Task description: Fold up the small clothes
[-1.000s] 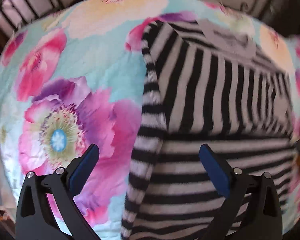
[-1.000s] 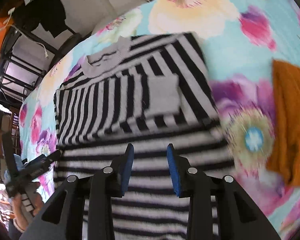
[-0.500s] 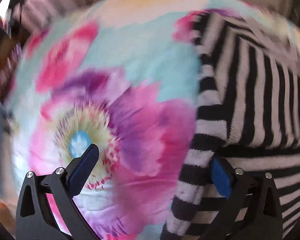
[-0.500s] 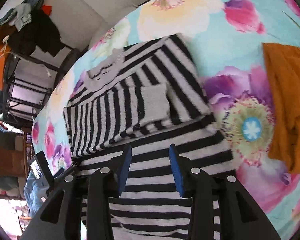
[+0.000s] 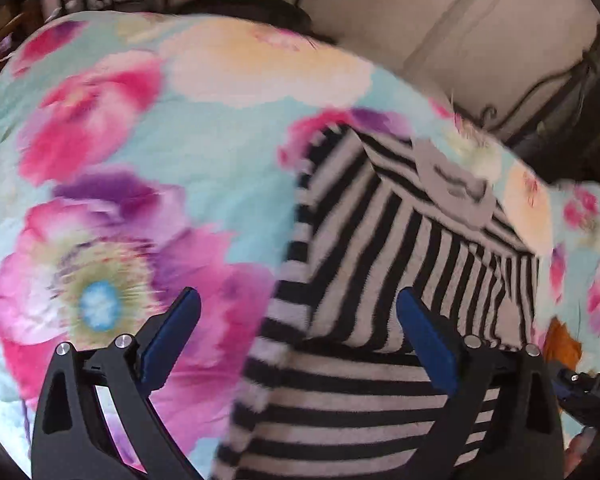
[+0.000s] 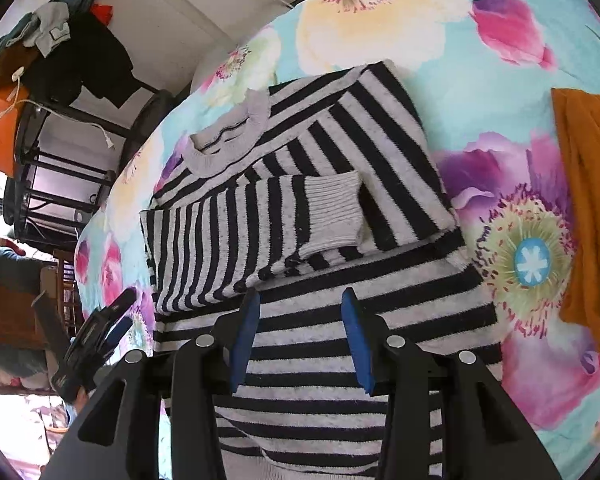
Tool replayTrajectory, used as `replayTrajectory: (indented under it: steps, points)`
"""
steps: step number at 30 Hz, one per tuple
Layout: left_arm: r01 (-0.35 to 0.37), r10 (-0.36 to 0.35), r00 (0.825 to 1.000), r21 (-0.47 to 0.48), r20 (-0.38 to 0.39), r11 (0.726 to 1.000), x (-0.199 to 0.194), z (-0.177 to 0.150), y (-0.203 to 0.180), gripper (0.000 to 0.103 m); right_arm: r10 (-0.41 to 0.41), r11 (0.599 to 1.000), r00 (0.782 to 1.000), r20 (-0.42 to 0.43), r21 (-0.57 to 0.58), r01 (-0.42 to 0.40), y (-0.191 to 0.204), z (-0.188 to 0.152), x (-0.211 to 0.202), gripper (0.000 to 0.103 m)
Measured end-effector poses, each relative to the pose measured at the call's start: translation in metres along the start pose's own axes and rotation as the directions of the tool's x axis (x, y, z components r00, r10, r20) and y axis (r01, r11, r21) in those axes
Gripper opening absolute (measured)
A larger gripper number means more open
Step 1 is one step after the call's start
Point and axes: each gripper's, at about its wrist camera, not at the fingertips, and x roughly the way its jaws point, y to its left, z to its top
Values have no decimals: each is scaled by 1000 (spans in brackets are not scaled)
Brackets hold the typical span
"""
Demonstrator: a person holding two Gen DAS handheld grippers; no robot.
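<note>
A black-and-white striped sweater (image 5: 380,248) (image 6: 300,216) lies flat on a floral bedspread (image 5: 140,160) (image 6: 500,40). Both sleeves are folded in across its chest, and a grey cuff (image 6: 332,208) lies on top. My left gripper (image 5: 298,296) hovers open over the sweater's left edge, one finger above the bedspread and the other above the stripes. My right gripper (image 6: 301,296) is open, with its blue pads a moderate way apart. It hangs over the sweater's lower body just below the folded sleeves, and nothing is pinched between the pads.
An orange garment (image 6: 588,200) (image 5: 562,340) lies on the bedspread to the sweater's right. A dark metal rack (image 6: 60,152) draped with clothes stands beyond the bed. A metal bed frame (image 5: 560,92) and a pale wall close the far side.
My left gripper swung left off the sweater, then came back and rolled, and again straddles the sweater's left edge. The right gripper's pads have spread a little.
</note>
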Motion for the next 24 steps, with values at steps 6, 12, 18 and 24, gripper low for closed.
replayTrajectory:
  steps: [6, 12, 18, 24]
  points:
    - [-269, 272, 961, 82, -37, 960, 56, -10, 18, 99, -17, 1000, 1000, -10, 12, 17, 0, 6, 11, 42]
    - [-246, 246, 969, -6, -16, 969, 38, -3, 36, 98, -124, 992, 992, 11, -20, 124, -6, 12, 31, 42]
    - [-235, 243, 967, 92, -79, 968, 35, -18, 34, 99, -230, 973, 972, -56, -20, 229, -33, 9, 67, 39]
    - [-135, 133, 989, -23, -59, 991, -5, -20, 40, 98, -162, 985, 987, -2, -62, 162, -10, 0, 36, 44]
